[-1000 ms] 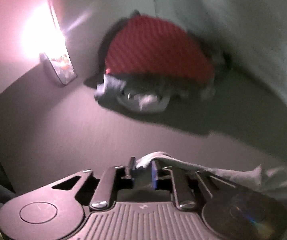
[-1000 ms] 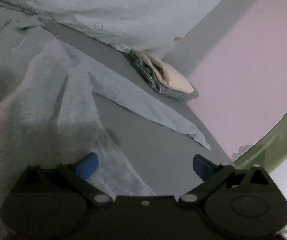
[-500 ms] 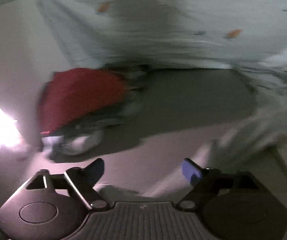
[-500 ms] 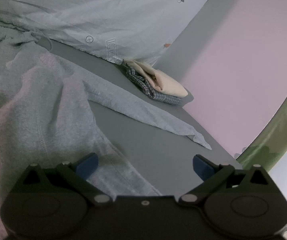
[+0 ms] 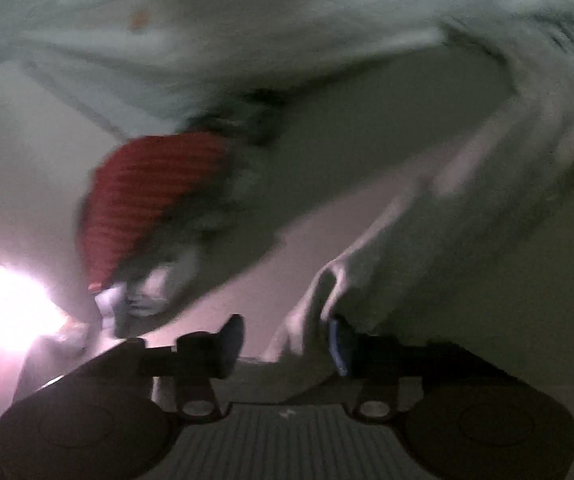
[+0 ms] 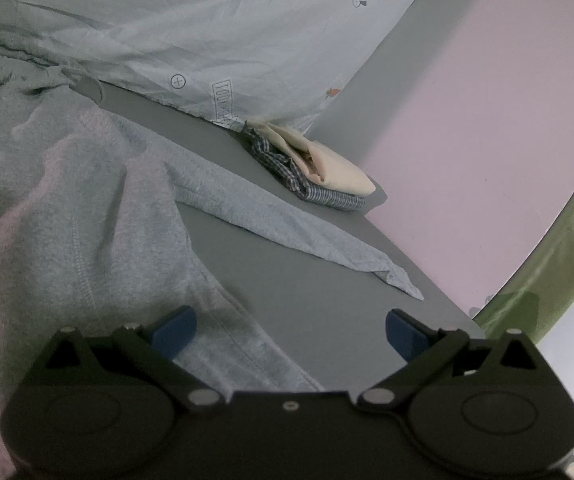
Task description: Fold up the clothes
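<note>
Nearest, the right gripper [image 6: 291, 330] hangs with its jaws spread wide and nothing between them, over the hem of the grey garment [image 6: 67, 216], which lies crumpled on the grey bed sheet [image 6: 319, 292]. One sleeve of that garment runs out flat across the sheet toward the bed's edge. Just beyond the garment's sleeve sits a small folded stack [image 6: 319, 178], a checked piece under a cream one. Behind the garment a pale printed quilt [image 6: 215, 28] is heaped along the wall side, and past the stack a pink wall [image 6: 487, 100] rises; an olive-green curtain [image 6: 559, 264] shows beyond the bed's corner.

The left gripper [image 5: 287, 338] has just been closing its jaws, and a pale fold of the garment [image 5: 427, 240] stands between them, though the blur keeps me from telling whether the pads truly press it. Beyond the garment on this side lies a red knitted piece [image 5: 147, 200] atop a darker bundle, beside a glaring light [image 5: 7, 308]
</note>
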Demonstrator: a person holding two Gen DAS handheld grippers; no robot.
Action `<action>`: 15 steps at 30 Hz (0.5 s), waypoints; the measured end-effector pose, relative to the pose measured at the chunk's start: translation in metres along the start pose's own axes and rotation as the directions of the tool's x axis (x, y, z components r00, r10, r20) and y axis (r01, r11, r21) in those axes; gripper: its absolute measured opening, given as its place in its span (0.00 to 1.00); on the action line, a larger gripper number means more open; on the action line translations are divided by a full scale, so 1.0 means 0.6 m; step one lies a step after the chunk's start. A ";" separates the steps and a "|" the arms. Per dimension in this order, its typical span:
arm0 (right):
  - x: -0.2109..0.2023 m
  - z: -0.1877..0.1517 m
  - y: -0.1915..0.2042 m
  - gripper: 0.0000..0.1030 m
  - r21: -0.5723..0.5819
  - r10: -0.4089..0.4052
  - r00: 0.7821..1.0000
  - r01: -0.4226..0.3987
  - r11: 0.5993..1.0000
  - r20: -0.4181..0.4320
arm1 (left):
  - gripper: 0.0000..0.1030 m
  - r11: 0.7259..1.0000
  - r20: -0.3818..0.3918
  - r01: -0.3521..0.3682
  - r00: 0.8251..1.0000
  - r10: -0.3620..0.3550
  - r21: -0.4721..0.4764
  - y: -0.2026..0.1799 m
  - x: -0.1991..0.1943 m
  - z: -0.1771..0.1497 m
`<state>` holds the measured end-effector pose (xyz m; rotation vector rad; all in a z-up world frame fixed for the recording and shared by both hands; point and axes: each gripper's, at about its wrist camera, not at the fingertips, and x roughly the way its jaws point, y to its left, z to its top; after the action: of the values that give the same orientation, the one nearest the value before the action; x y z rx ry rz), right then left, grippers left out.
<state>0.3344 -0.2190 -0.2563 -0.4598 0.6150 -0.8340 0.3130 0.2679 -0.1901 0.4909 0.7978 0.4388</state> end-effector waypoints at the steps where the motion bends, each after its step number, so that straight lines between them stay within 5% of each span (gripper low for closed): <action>1: 0.000 0.000 0.000 0.99 0.001 0.000 1.000 0.000 1.000 0.000 | 0.23 0.999 0.011 -0.039 0.999 0.039 -0.033 0.024 -0.008 0.008; 6: -0.001 0.000 0.000 0.99 0.001 -0.002 1.000 0.002 1.000 0.003 | 0.24 0.977 0.027 -0.173 0.984 0.178 -0.121 0.131 0.013 0.051; 8: -0.001 0.000 0.001 0.99 0.001 -0.002 1.000 0.002 1.000 0.004 | 0.27 0.990 0.023 -0.096 0.995 0.099 -0.106 0.146 0.018 0.055; 10: -0.002 -0.001 0.001 0.99 0.001 -0.003 1.000 0.003 1.000 0.004 | 0.39 0.993 0.047 0.056 0.998 -0.051 -0.100 0.145 0.001 0.048; 13: -0.002 0.000 0.001 0.99 -0.001 -0.005 1.000 0.005 1.000 0.005 | 0.51 0.964 0.077 0.264 0.962 -0.262 -0.022 0.095 -0.029 0.024; 15: -0.001 0.000 0.001 0.99 -0.002 -0.006 1.000 0.006 1.000 0.006 | 0.58 0.953 0.073 0.279 0.955 -0.289 0.119 0.033 -0.039 0.003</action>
<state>0.3342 -0.2180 -0.2562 -0.4657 0.6090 -0.8370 0.2964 0.2708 -0.1646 0.4830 0.7939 0.1062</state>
